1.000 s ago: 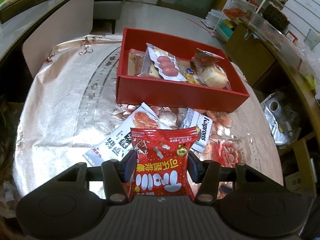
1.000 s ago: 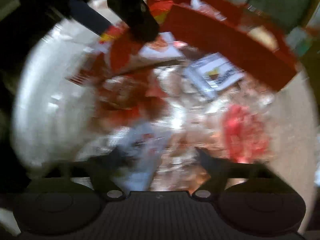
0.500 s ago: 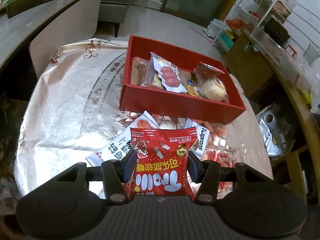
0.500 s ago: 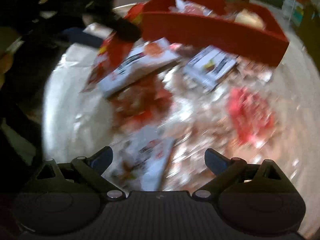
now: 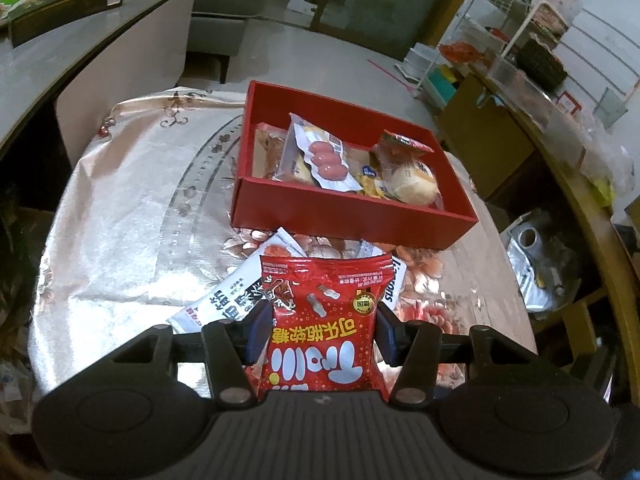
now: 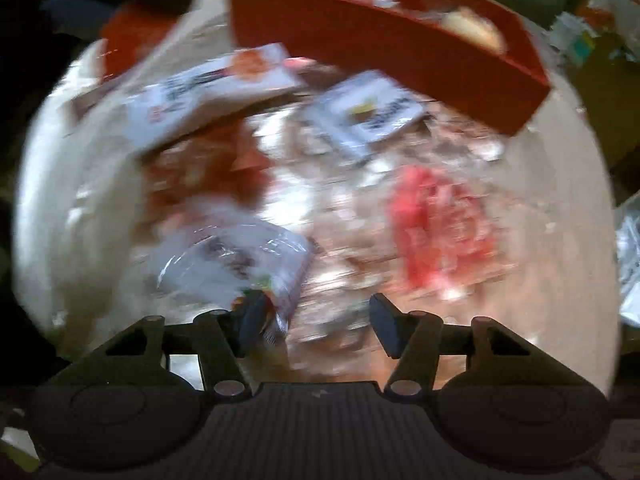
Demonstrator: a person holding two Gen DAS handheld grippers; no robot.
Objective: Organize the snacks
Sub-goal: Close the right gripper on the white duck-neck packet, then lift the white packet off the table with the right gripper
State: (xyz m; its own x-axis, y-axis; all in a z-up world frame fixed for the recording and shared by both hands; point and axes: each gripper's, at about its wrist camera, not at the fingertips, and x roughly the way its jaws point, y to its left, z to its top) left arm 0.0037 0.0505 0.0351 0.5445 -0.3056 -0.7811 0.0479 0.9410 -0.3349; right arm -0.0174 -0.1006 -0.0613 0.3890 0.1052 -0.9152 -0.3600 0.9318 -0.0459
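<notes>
While the left gripper (image 5: 322, 326) tilts down toward the table, clamped on a shiny red candy packet (image 5: 323, 326), the open red cardboard box (image 5: 352, 214) of snacks sits beyond it. Nearer, the right gripper (image 6: 316, 322) points steeply down, jaws closing, a blurred clear-and-white wrapper (image 6: 240, 264) by its left finger, not pinched.

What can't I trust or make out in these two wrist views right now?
- Right wrist view: motion blur smears everything. The clear packet reaches the left finger of the right gripper, whose jaws are closing; whether the pads touch it is unclear.
- Left wrist view: the red candy bag, clamped in the left gripper, covers parts of the white packets behind it.
- Left wrist view: the red box front wall hides its floor and lower contents.
</notes>
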